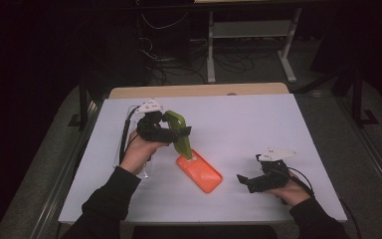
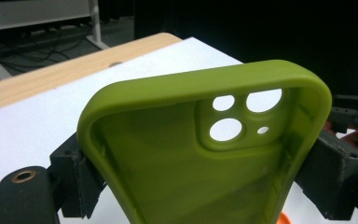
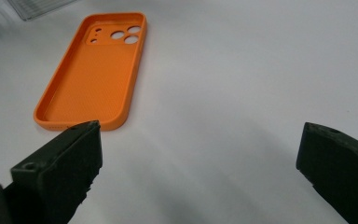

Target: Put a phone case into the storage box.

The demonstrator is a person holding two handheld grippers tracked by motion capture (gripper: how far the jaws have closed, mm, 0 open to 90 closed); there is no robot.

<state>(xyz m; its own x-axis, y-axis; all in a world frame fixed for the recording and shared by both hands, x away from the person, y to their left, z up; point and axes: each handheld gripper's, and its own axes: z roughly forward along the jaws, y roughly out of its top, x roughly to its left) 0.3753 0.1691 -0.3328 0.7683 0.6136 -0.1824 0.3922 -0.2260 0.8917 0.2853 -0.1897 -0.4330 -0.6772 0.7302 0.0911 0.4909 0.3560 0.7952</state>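
Left gripper view: the left gripper (image 1: 171, 133) clamps the soft, light olive-green silicone phone case (image 2: 205, 154) by its side walls above the desk's middle; the right gripper (image 3: 200, 172) gapes wide, empty, near the right edge.

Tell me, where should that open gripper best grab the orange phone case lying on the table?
Probably by one long side wall. The orange case lies flat, open side up, so its raised rim gives the right gripper something to pinch. Coming from above at the near edge, one jaw inside, one outside, seems safest.
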